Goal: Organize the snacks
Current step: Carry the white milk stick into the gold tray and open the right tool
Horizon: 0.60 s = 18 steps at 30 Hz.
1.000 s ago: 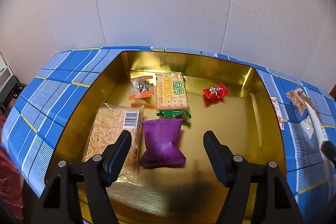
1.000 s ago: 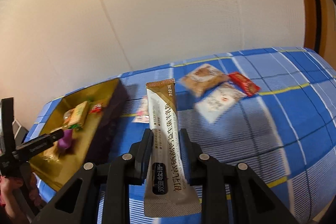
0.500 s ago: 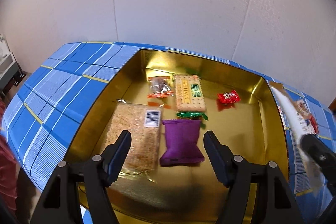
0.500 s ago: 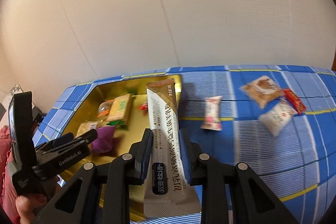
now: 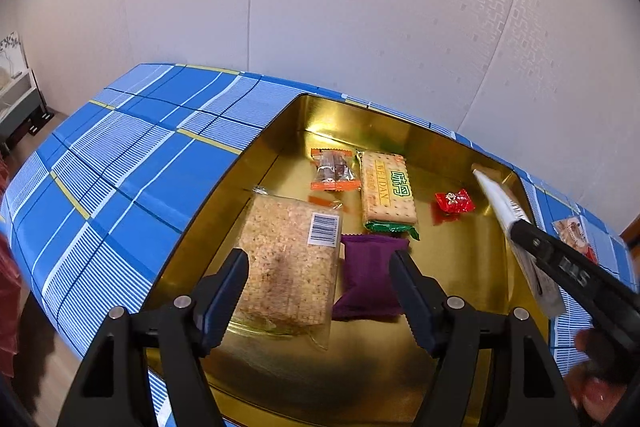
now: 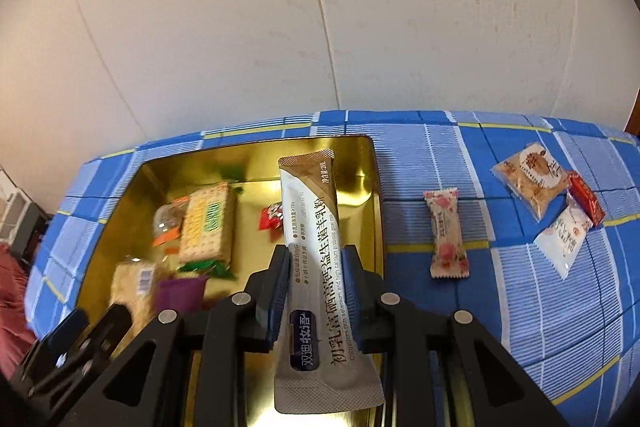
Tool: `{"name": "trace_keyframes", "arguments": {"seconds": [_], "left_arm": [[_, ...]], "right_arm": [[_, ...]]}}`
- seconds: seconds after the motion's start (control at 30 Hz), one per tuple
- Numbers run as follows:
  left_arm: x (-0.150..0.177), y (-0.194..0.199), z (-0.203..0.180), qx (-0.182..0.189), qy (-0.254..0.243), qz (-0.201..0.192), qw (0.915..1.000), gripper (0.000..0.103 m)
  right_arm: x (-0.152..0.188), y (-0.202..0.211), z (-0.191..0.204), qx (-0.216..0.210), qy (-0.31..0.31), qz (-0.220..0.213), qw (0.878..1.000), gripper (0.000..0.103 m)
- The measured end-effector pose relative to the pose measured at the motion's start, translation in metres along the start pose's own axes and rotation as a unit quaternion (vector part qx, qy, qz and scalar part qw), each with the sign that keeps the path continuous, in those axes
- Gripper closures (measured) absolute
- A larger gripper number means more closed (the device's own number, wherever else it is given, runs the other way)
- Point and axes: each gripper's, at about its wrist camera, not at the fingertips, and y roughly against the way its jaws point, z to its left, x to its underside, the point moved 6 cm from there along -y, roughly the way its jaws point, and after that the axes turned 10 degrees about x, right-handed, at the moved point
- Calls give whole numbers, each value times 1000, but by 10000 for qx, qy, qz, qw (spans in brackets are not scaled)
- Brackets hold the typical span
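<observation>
A gold tin [image 5: 260,163] lies open on the blue plaid cloth. In it are a rice-crisp pack [image 5: 288,251], a purple packet [image 5: 370,275], a cracker pack [image 5: 386,191], an orange-ended clear pack [image 5: 332,171] and a red candy [image 5: 454,201]. My left gripper [image 5: 318,259] hovers open above the tin's near side, holding nothing. My right gripper [image 6: 318,259] holds a long white-and-tan stick pack [image 6: 316,227] over the tin's right part. Its jaws are opening, with the pack still pressed between the pads. The left wrist view shows that pack [image 5: 500,199] slanting in above the right wall.
On the cloth right of the tin [image 6: 372,167] lie a pink-flowered candy [image 6: 446,239], a tan cake packet [image 6: 532,179], a white packet [image 6: 564,235] and a red packet [image 6: 586,203]. A pale wall rises right behind the table. A hand [image 5: 592,387] shows at the lower right.
My right gripper carried the stick pack leftward from above the cloth to above the tin. The left gripper shifted a little sideways, still open over the tin.
</observation>
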Motion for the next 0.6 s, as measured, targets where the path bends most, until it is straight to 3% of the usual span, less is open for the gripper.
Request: {"name": "trace_keyframes", "arguments": {"seconds": [0.1,0.3,0.6], "left_arm": [[0,0,-2,-1,-30,4,10000,30],[1,-1,-7,44,-89,26,9999,30],[3,-4,-20,107,-239,12,9997,24]], "right_arm": [[-6,-8,3,238,76,55,9997,70],[-10,-2,5,111,314,-182,9993,68],[-4,17,-36,58,12,-341,9994,68]]}}
